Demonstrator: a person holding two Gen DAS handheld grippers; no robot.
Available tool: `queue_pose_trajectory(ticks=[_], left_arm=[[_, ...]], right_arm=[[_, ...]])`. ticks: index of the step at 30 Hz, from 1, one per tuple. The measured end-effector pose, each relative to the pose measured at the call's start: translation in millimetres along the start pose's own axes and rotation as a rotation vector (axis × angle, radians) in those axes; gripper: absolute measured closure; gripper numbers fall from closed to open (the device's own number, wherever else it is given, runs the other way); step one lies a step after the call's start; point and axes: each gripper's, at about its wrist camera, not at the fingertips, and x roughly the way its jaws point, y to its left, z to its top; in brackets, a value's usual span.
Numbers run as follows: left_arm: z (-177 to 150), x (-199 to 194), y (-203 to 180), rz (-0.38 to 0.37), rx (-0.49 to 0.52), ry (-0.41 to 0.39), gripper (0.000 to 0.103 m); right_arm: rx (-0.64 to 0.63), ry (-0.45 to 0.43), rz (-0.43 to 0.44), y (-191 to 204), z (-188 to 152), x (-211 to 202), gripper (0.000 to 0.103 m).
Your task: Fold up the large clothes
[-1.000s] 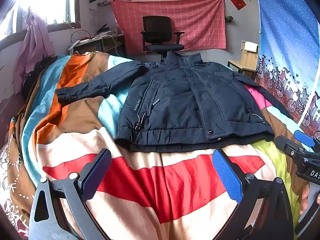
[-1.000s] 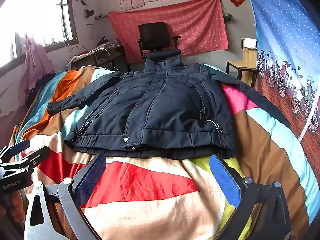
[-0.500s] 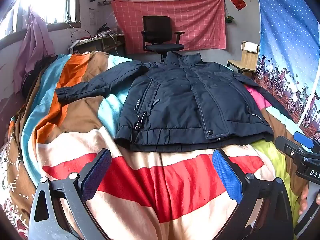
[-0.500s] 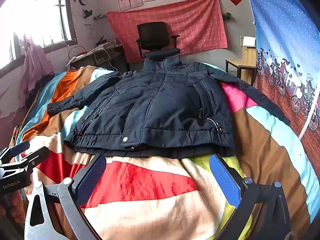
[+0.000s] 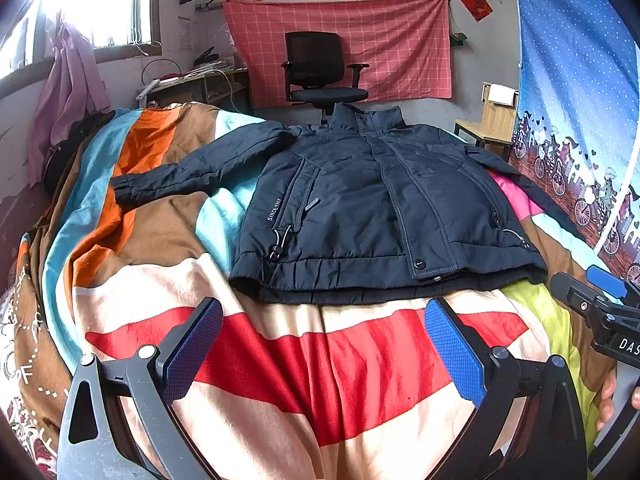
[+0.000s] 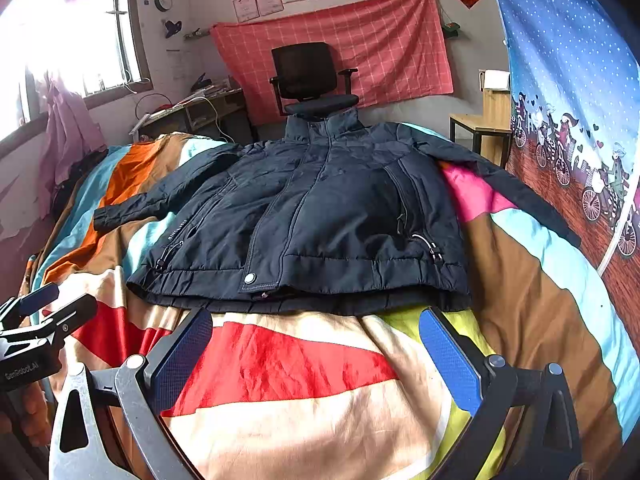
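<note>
A dark navy padded jacket [image 5: 372,208] lies flat and face up on a bed, zipped, collar at the far end, both sleeves spread out to the sides. It also shows in the right wrist view [image 6: 320,216]. My left gripper [image 5: 320,344] is open and empty, hovering just short of the jacket's hem. My right gripper [image 6: 316,348] is open and empty, also just short of the hem. The right gripper shows at the right edge of the left wrist view [image 5: 600,304], and the left gripper at the left edge of the right wrist view [image 6: 40,320].
The bed is covered by a multicoloured striped blanket [image 5: 328,364]. A black office chair [image 5: 320,68] stands beyond the bed's far end. A desk [image 5: 192,84] is at the far left, a wooden stool [image 5: 488,128] at the far right, a blue curtain [image 5: 580,100] along the right.
The right gripper has edged slightly closer to the jacket's hem. The left gripper and the jacket have not visibly moved.
</note>
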Motion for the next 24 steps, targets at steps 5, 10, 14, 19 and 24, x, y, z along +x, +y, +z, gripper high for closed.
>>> queue_pose_trajectory(ticks=[5,10,14,19,24], left_arm=[[0.0,-0.1,0.2,-0.001,-0.001,0.000,0.004],[0.0,-0.1,0.2,-0.001,-0.001,-0.001,0.004],[0.0,-0.1,0.2,-0.001,-0.001,0.000,0.004],[0.1,0.1,0.4,0.000,0.001,-0.002,0.004],[0.1,0.0,0.3,0.000,0.000,-0.001,0.004]], right_arm=[[0.002,0.001,0.001,-1.0,-0.1,0.4,0.000],[0.004,0.003,0.002,-1.7,-0.4,0.7,0.000],[0.006,0.003,0.002,-2.6,-0.1,1.3,0.000],[0.004,0.002,0.012,-1.3,-0.5,0.8,0.000],[0.009,0.004,0.011,-3.3,-1.4,1.7,0.000]])
